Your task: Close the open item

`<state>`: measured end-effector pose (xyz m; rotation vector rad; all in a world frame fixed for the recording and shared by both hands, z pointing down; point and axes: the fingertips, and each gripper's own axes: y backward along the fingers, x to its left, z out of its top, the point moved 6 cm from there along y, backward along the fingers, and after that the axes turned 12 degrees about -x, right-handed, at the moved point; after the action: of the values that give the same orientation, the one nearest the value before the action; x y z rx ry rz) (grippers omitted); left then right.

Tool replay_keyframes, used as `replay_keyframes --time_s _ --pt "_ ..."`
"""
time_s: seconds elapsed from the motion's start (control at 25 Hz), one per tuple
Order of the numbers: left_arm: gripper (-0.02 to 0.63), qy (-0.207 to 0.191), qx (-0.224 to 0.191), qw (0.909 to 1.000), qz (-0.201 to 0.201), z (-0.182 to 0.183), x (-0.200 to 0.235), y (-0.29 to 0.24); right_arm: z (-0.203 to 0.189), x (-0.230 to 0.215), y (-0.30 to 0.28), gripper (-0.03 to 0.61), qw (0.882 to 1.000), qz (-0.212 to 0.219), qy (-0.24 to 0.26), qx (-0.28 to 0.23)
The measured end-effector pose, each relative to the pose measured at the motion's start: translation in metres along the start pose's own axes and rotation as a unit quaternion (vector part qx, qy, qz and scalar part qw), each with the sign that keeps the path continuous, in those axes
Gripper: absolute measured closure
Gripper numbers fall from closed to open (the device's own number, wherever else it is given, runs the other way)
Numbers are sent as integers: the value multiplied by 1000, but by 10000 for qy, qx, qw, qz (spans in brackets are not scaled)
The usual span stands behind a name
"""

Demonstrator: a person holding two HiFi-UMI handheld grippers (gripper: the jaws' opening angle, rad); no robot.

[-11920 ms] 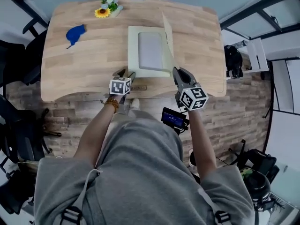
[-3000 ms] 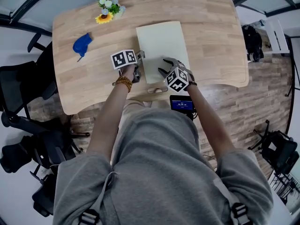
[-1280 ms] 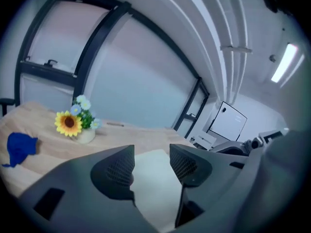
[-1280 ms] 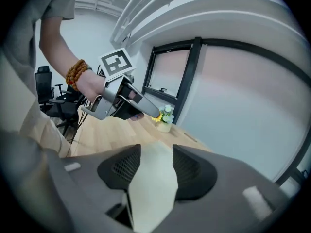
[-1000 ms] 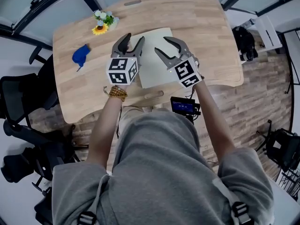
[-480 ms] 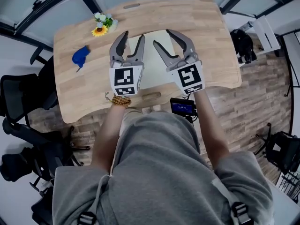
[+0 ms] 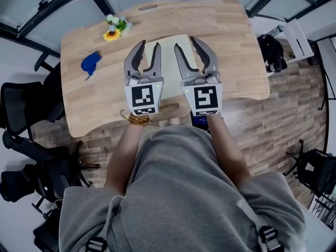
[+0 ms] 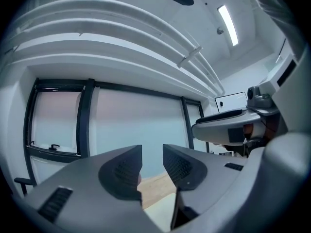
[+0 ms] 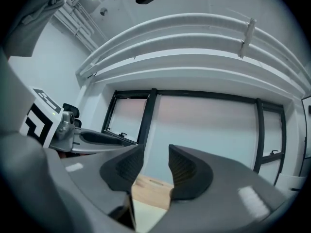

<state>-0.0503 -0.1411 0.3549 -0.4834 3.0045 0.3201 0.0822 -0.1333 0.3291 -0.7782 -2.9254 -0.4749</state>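
Left hand-held gripper [image 8: 152, 155]: jaws just closed partway, nothing between.

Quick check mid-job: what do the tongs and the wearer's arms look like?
Both the left tongs and right tongs are dark grey with curved, tapering jaws and ribbed inner pads. Each carries a white cube printed with black square markers. Their jaws have just been closing, nothing between them. The person wears a grey short-sleeved shirt and a brown bead bracelet on the left wrist.

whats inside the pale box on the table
Only the flat lid shows: the pale box lies shut on the table. The lid covers the inside, so any contents cannot be seen.
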Motion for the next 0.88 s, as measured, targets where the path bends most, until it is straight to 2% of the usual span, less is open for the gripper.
replay_keyframes --time_s 0.4,0.6,0.76,0.88 --pt "558 -54 -95 9999 75 -3 -14 20 -5 22 23 499 9993 -200 -307 -68" --pt "573 -74 -127 9999 6 -9 -21 30 -16 40 36 529 9992 -213 -339 91" --pt "581 -76 -16 10000 32 -19 -24 38 -23 55 43 565 9993 -63 -230 274" --pt "584 -80 78 9999 43 -26 -27 41 -27 62 45 566 9993 81 -223 292"
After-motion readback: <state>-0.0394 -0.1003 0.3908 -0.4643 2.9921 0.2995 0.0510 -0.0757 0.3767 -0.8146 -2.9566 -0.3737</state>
